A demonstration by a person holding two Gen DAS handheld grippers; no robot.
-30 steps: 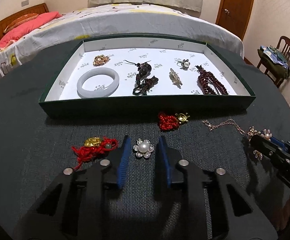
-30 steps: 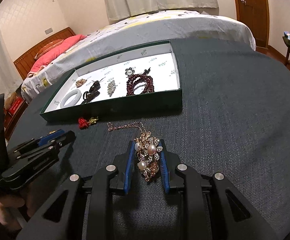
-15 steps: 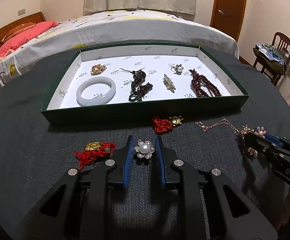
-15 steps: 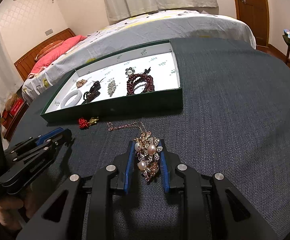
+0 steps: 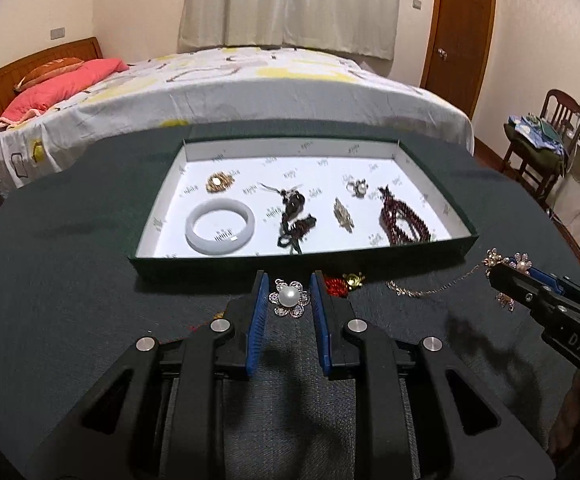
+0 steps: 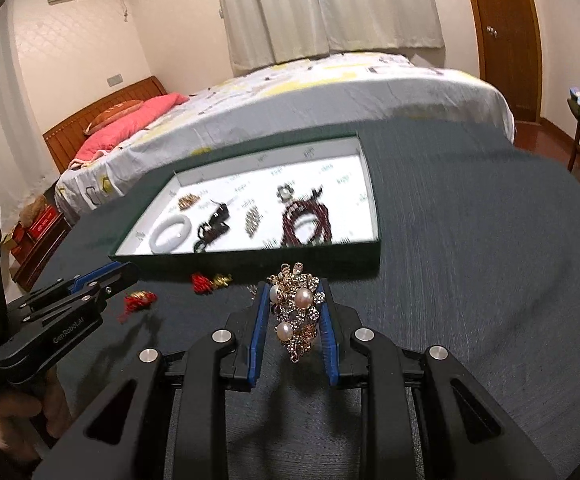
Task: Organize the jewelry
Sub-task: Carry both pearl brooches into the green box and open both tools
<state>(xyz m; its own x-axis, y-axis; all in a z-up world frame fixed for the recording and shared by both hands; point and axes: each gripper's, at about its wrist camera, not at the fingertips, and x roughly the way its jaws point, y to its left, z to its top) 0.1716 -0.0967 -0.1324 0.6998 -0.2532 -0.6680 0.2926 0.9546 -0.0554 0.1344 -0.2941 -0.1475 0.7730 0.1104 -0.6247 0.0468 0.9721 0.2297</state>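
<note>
A bed [image 5: 226, 92] with a patterned cover and a pink pillow fills the back of the room behind your work. In front of it lies the dark, round surface [image 5: 70, 280], and on that sits the green tray [image 5: 301, 266] with its white lining. Inside the tray, from left to right, rest a white bangle [image 5: 220, 232], a gold brooch [image 5: 218, 182] beyond it, a dark corded charm [image 5: 294, 216], a slim brooch [image 5: 343, 213], a small pearl ring [image 5: 357, 188] and a coil of dark red beads [image 5: 401, 220].

Your left hand-held gripper [image 5: 290, 304] is clamped on a pearl flower brooch [image 5: 290, 298], held just in front of the tray's near wall. Your right hand-held gripper [image 6: 294, 322] is clamped on a gold pendant [image 6: 295, 308] set with pearls and stones; in the left wrist view its fine chain [image 5: 429, 286] trails from the pendant down onto the surface.

Near the tray's front wall a red knotted charm [image 6: 210, 281] with a gold piece lies on the surface. A second red charm [image 6: 138, 302] lies just in front of your left hand-held gripper's tips in the right wrist view.
</note>
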